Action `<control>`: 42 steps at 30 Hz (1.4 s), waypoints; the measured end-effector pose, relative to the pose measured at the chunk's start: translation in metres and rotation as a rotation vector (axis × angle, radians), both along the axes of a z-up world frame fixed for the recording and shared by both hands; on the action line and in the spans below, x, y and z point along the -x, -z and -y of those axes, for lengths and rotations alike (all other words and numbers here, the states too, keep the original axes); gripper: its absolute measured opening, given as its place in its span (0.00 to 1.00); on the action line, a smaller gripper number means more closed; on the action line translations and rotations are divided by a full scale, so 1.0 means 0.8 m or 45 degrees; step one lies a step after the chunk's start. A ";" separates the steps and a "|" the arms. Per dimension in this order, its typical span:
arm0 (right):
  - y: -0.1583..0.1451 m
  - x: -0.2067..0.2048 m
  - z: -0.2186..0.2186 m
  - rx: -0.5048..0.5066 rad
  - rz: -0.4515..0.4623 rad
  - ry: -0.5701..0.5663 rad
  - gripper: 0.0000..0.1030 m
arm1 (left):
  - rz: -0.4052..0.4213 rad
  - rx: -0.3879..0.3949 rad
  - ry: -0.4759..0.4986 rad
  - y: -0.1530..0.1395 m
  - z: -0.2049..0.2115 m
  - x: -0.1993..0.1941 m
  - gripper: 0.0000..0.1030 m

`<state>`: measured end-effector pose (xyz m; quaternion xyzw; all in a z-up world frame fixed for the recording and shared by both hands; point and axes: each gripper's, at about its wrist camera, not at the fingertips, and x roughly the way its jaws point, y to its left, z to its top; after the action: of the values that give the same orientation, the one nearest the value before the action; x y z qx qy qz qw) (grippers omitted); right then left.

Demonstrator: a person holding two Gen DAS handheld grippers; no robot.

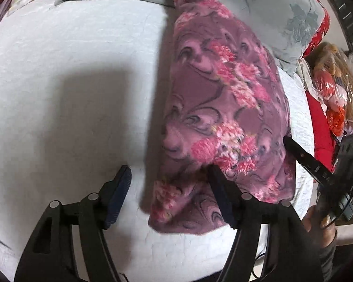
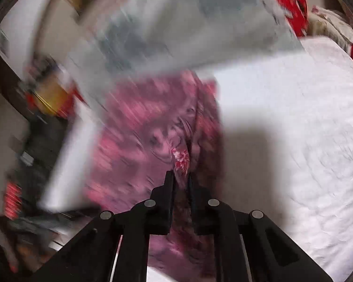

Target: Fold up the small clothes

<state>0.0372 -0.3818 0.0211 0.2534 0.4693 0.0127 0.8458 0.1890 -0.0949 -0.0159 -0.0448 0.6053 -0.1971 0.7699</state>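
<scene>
A purple fleece garment with pink flowers (image 1: 223, 108) lies folded lengthwise on the white bed (image 1: 70, 82). My left gripper (image 1: 169, 176) is open above the garment's near left edge, its right finger (image 1: 221, 195) over the cloth and its left finger (image 1: 117, 195) over bare sheet. My right gripper (image 2: 180, 176) is shut on a fold of the same garment (image 2: 153, 129) and holds it pinched. It also shows at the right of the left wrist view (image 1: 294, 150), at the garment's right edge. The right wrist view is blurred by motion.
A grey flowered quilt (image 1: 258, 7) lies at the head of the bed, beyond the garment. A red cover and a bagged doll (image 1: 334, 89) sit at the bed's right side. White sheet spreads to the left of the garment.
</scene>
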 end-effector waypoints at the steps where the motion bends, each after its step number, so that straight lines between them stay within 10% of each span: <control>1: -0.007 0.008 0.004 -0.043 0.030 0.016 0.19 | 0.035 0.009 0.007 -0.009 -0.006 0.010 0.66; 5: -0.016 0.055 0.009 -0.122 0.077 0.021 0.45 | 0.037 0.003 0.009 -0.007 -0.010 0.022 0.66; 10: 0.016 0.056 -0.020 0.060 -0.068 -0.053 0.21 | -0.024 0.012 -0.015 0.010 -0.017 0.024 0.66; 15: -0.034 0.038 -0.012 0.072 0.066 -0.004 0.26 | 0.045 0.177 -0.030 -0.037 -0.030 0.002 0.66; 24: -0.015 -0.086 0.021 -0.081 0.072 0.187 0.44 | 0.070 0.080 -0.014 -0.046 0.046 -0.110 0.66; 27: -0.003 -0.114 0.017 -0.066 0.092 0.161 0.28 | 0.042 0.013 -0.029 -0.015 0.068 -0.136 0.67; 28: 0.000 -0.122 0.012 -0.004 0.079 0.136 0.04 | 0.007 -0.018 -0.035 0.003 0.074 -0.146 0.73; 31: 0.001 -0.128 0.006 0.143 0.053 0.103 0.04 | -0.023 0.037 -0.075 0.012 0.066 -0.151 0.76; 42: -0.029 -0.059 -0.001 0.049 0.233 0.075 0.14 | 0.183 -0.042 -0.122 -0.009 0.023 -0.067 0.76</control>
<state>0.0841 -0.3807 0.0440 0.2486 0.3826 0.0018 0.8898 0.2425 -0.1133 -0.0090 -0.0469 0.5489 -0.1529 0.8204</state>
